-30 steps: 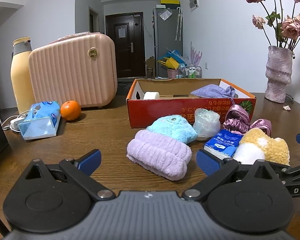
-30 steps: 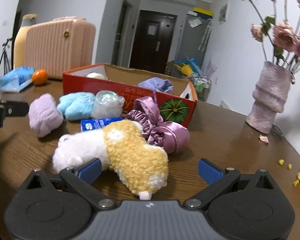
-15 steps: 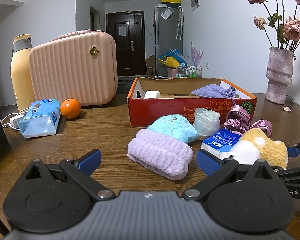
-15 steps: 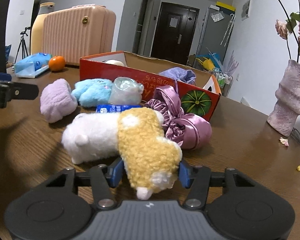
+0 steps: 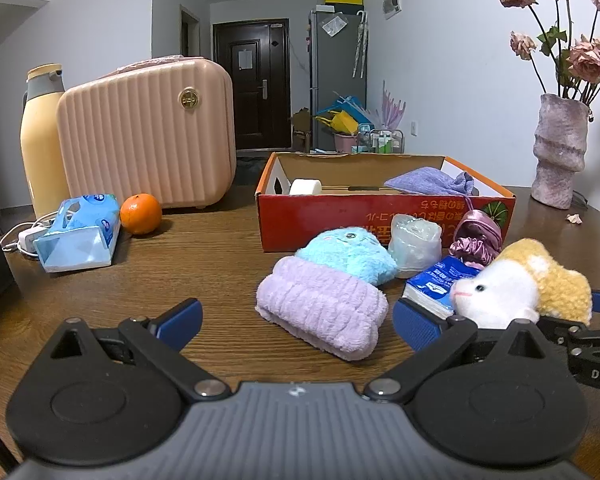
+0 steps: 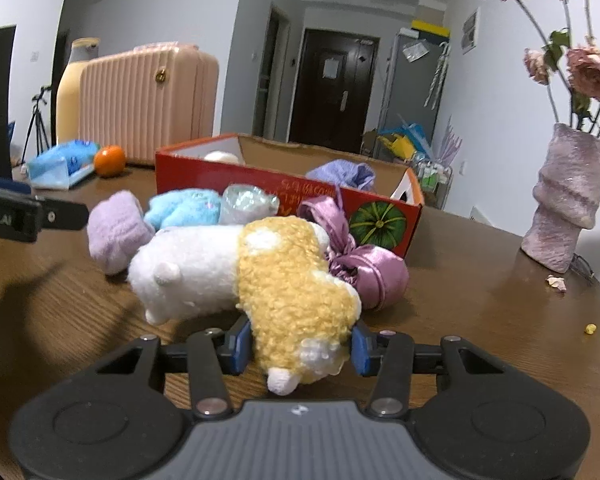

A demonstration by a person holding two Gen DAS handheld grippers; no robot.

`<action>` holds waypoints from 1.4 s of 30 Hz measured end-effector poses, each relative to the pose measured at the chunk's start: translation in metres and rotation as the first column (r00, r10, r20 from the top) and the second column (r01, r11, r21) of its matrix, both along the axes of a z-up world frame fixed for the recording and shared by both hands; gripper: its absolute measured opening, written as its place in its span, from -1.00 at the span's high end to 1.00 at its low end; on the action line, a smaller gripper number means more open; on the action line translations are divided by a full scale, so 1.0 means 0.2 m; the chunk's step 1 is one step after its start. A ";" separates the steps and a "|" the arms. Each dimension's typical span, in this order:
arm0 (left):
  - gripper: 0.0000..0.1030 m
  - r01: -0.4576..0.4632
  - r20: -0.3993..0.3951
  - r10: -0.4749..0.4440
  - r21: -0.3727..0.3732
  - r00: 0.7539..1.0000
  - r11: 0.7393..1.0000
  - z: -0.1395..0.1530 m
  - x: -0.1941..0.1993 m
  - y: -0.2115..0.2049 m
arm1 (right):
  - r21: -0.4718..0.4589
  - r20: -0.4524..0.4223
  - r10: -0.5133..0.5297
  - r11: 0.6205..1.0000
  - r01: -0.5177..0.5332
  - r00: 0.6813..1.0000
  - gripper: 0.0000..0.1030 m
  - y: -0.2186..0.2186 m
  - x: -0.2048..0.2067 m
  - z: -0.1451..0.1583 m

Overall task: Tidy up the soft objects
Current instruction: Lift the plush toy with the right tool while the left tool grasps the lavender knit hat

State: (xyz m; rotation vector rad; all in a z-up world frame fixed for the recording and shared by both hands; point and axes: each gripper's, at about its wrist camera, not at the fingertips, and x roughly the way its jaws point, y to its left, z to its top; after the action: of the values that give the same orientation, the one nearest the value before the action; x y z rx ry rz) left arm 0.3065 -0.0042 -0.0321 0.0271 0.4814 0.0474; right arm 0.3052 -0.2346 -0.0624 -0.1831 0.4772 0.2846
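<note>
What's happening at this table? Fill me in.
A person is sorting soft things. The right tool is closing on the yellow end of the white-and-yellow plush toy, pads against its sides. The left tool is open and empty, facing the lilac fleece roll. A purple cloth is in the red box.

Ahead of me, a brown wood-grain table (image 5: 204, 256) fills the foreground. White walls (image 5: 440, 80) bound the room. A hallway beyond leads to a dark door (image 5: 252, 84), with a grey refrigerator (image 5: 338, 76) just beside it on the right. Lighting is even and indoor. A black tripod (image 6: 36, 120) stands at far left.
</note>
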 end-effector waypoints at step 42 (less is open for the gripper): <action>-1.00 0.091 -0.132 -0.084 0.050 0.988 0.995 -0.14 0.36 -0.03 | 0.147 0.080 -0.349 0.931 0.335 0.934 0.09 -0.21 -0.02 0.07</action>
State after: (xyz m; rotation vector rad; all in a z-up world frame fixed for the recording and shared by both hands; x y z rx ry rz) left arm 0.3778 -0.0092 -0.0606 0.1065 0.6082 -0.0276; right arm 0.3014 -0.2776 -0.0488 0.0158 0.3767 -0.0375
